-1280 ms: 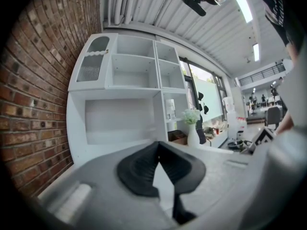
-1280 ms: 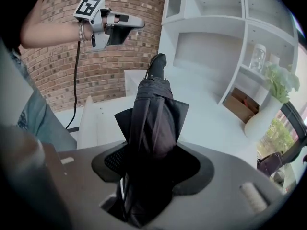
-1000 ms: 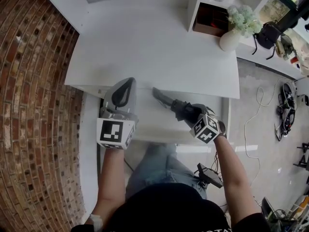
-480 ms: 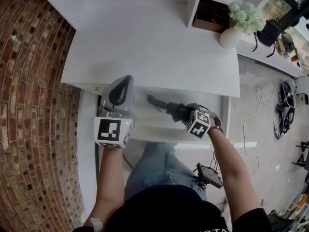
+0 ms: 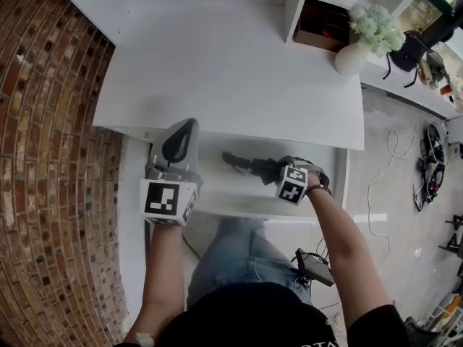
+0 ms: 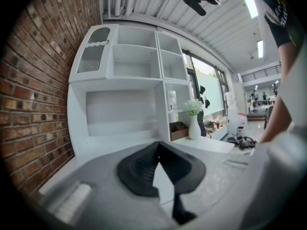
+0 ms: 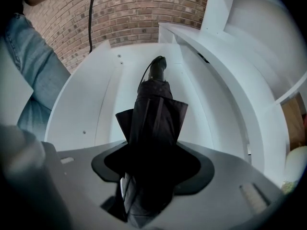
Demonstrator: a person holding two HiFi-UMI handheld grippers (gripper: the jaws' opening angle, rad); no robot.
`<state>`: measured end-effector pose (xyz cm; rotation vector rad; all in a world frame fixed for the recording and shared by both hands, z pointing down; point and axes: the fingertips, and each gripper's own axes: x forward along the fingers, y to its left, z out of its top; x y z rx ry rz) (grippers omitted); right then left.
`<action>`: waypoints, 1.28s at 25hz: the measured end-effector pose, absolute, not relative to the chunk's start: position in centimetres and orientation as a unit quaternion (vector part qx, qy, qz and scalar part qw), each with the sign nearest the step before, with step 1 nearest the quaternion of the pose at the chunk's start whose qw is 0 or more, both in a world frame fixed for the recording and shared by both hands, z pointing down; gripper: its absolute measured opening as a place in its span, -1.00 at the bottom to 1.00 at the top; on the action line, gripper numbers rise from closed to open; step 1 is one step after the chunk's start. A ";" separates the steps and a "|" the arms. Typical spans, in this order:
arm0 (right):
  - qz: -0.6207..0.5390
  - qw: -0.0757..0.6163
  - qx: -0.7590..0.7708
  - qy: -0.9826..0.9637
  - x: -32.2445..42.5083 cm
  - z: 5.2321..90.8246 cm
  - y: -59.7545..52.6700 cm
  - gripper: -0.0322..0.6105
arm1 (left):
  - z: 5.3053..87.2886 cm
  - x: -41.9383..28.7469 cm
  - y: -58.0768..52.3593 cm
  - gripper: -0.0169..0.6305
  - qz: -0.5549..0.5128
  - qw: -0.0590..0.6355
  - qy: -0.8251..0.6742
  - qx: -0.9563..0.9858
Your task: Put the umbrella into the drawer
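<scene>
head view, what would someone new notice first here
The folded black umbrella clamped in the right gripper's jaws, over the open white drawer below the desk. Next, the red brick wall along the left and the left gripper at the drawer's left end, holding nothing.

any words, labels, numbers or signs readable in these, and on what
No readable text anywhere.
Left cube and right cube: black-and-white square marker patterns only, no letters or numbers.
Shirt print: cut off at the head view's edge, blurred in the left gripper view, unreadable.
</scene>
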<state>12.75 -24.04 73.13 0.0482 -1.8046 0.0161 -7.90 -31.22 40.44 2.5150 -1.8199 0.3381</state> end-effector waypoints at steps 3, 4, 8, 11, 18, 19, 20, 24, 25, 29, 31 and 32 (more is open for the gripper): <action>-0.003 0.627 0.014 -0.779 12.5 73.8 -24.5 -0.12 | 40.8 -8.1 -31.2 -0.96 0.114 0.013 -0.581 0.806; -0.006 0.629 0.012 -0.777 12.4 73.9 -24.6 -0.11 | 41.0 -8.1 -31.2 -0.96 0.117 0.017 -0.581 0.805; -0.013 0.638 0.002 -0.770 12.2 74.8 -25.0 -0.11 | 41.6 -8.3 -31.1 -0.96 0.128 0.026 -0.577 0.806; -0.017 0.640 -0.010 -0.768 12.0 75.4 -25.0 -0.11 | 42.2 -8.4 -31.1 -0.96 0.134 0.036 -0.577 0.805; -0.014 0.643 -0.010 -0.766 12.0 76.6 -25.1 -0.09 | 43.5 -7.8 -31.3 -0.96 0.145 0.046 -0.566 0.810; -0.015 0.645 -0.008 -0.764 12.1 76.6 -25.1 -0.08 | 43.6 -7.8 -31.3 -0.96 0.145 0.048 -0.565 0.811; -0.017 0.648 -0.006 -0.762 12.1 76.7 -25.1 -0.08 | 43.6 -7.8 -31.4 -0.96 0.144 0.050 -0.565 0.811; -0.010 0.656 0.004 -0.754 12.1 76.9 -25.0 -0.08 | 43.6 -8.0 -31.7 -0.96 0.142 0.048 -0.567 0.810; -0.006 0.658 0.008 -0.753 12.3 77.0 -25.0 -0.07 | 43.5 -8.0 -31.7 -0.96 0.142 0.044 -0.567 0.810; -0.001 0.664 0.032 -0.747 12.7 76.7 -25.3 0.14 | 43.4 -7.6 -31.8 -0.96 0.138 0.047 -0.564 0.813; 0.005 0.663 0.042 -0.748 12.7 76.4 -25.2 0.16 | 43.2 -7.5 -31.8 -0.96 0.134 0.043 -0.563 0.815; 0.007 0.660 0.047 -0.749 12.7 76.2 -25.1 0.17 | 43.0 -7.5 -31.9 -0.96 0.132 0.040 -0.562 0.815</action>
